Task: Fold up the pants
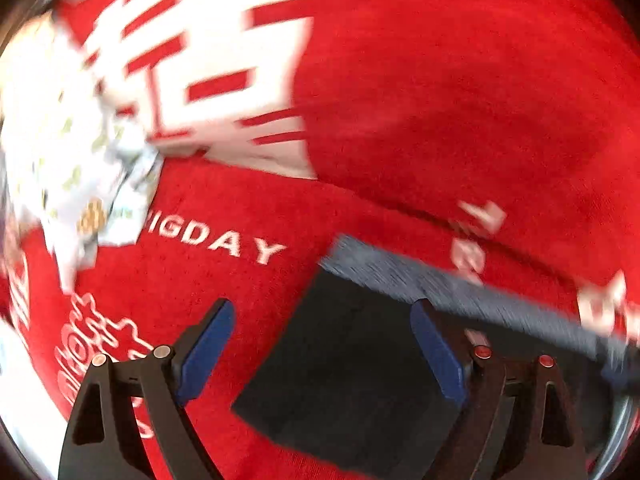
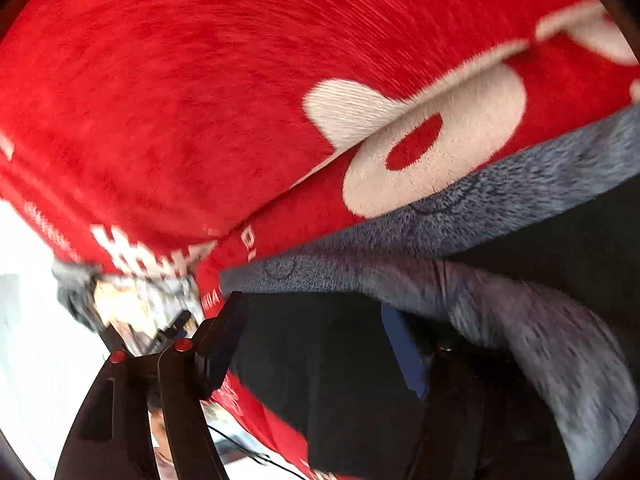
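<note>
The pants (image 1: 344, 364) are black with a grey fleecy band (image 1: 440, 284) and lie folded on a red blanket, low and right of middle in the left wrist view. My left gripper (image 1: 326, 344) hangs open above them; its right blue pad (image 1: 436, 356) is over the black cloth and its left pad (image 1: 212, 348) is over the blanket, neither gripping. In the right wrist view the black pants (image 2: 320, 384) and their grey fleece (image 2: 520, 184) fill the lower right. My right gripper (image 2: 316, 344) stands open over them with nothing pinched. Both views are blurred.
The red blanket (image 1: 440, 100) with large white lettering covers nearly the whole surface. A white floral-print cloth (image 1: 76, 160) lies at its left edge. The right wrist view shows the blanket's edge (image 2: 256, 412), a white floor or wall (image 2: 32, 320) and blurred clutter (image 2: 140, 308).
</note>
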`<state>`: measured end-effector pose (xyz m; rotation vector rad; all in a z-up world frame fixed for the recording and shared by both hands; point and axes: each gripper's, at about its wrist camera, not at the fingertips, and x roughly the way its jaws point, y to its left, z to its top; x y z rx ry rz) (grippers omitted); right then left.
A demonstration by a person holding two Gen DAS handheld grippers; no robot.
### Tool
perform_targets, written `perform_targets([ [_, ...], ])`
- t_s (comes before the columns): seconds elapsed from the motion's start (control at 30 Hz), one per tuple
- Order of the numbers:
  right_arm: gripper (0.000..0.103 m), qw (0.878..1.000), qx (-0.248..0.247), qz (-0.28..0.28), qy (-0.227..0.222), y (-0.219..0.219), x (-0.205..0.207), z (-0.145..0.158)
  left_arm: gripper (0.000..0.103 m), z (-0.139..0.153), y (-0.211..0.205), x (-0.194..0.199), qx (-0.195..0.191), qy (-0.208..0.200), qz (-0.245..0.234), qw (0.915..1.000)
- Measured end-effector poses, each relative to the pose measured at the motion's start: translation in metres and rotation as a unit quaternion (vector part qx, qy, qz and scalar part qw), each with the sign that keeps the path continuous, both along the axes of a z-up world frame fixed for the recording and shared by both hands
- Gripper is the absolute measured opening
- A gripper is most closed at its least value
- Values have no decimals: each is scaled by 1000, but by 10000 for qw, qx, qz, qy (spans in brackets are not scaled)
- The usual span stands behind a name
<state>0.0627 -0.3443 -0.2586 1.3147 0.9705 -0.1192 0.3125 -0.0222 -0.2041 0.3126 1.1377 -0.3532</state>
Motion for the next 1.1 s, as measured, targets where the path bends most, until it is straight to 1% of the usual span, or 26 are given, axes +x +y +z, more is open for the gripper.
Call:
perform_targets([
  [0.03,73,9999,-21,24,-122,0,-13,14,90,3,-7,-14,46,37,-283,9996],
  [0.07,73,9999,-32,-21,-139,1,-23,22,90,7,-16,-31,19,147,-653,9978],
  [0.1,73,9999,-43,-74,-110,1,-38,28,90,8,-28,-52,-58,344,-1061,9937],
  [0.13,73,9998,-78,-157,-48,1,-59,36,90,9,-42,-76,-157,561,-1453,9877],
  [0.17,73,9993,-165,-324,68,0,-92,44,90,11,-54,-94,-265,725,-1708,9823],
  [0.2,73,9987,-213,-433,140,1,-110,49,90,9,-72,-120,-454,1007,-2043,9727],
  [0.23,73,9973,-273,-619,270,-1,-142,52,90,8,-87,-139,-581,1222,-2272,9644],
  [0.27,73,9946,-335,-874,448,-3,-179,55,90,3,-110,-169,-755,1521,-2609,9503],
  [0.3,73,9918,-357,-1068,596,-6,-210,55,90,1,-126,-189,-833,1663,-2818,9413],
  [0.33,73,9867,-344,-1361,820,-5,-254,56,90,-1,-142,-209,-874,1774,-3010,9329],
  [0.37,73,9829,-306,-1544,957,-3,-282,54,90,-6,-165,-237,-936,1966,-3249,9203],
  [0.4,73,9774,-227,-1766,1140,-1,-318,50,90,-10,-181,-255,-1017,2154,-3418,9091],
  [0.47,73,9685,11,-2093,1350,9,-374,39,90,-16,-205,-286,-1054,2336,-3672,8941],
  [0.5,73,9649,164,-2222,1388,14,-396,32,90,-24,-220,-305,-934,2397,-3836,8870],
  [0.57,73,9596,390,-2380,1450,22,-429,18,90,-32,-235,-325,-801,2504,-3975,8791],
  [0.63,73,9587,574,-2426,1372,29,-442,5,90,-37,-240,-336,-757,2657,-4052,8715],
  [0.67,71,9590,725,-2449,1233,32,-447,-4,90,-39,-241,-338,-751,2725,-4074,8684],
  [0.73,62,9582,1041,-2510,895,38,-449,-18,90,-46,-248,-347,-657,2900,-4128,8609],
  [0.77,52,9558,1238,-2566,731,39,-448,-26,90,-49,-254,-352,-605,2940,-4142,8593],
  [0.8,16,9541,1307,-2604,691,40,-447,-29,90,-52,-258,-356,-511,3003,-4149,8573],
  [0.83,14,9504,1459,-2703,483,40,-448,-30,90,-50,-261,-359,-493,3015,-4150,8570],
  [0.87,14,9455,1533,-2861,274,36,-448,-24,90,-40,-267,-361,-579,3003,-4150,8569],
  [0.9,14,9464,1443,-2883,199,31,-446,-15,90,-30,-272,-361,-678,2986,-4145,8570],
  [0.97,14,9483,1286,-2895,-167,10,-440,12,90,-12,-283,-358,-872,2909,-4117,8592],
  [1.03,14,9505,1007,-2891,-534,-28,-433,43,90,14,-310,-356,-1118,2692,-4090,8647],
  [1.1,14,9510,746,-2883,-828,-66,-426,63,90,30,-338,-350,-1270,2471,-4084,8695],
])
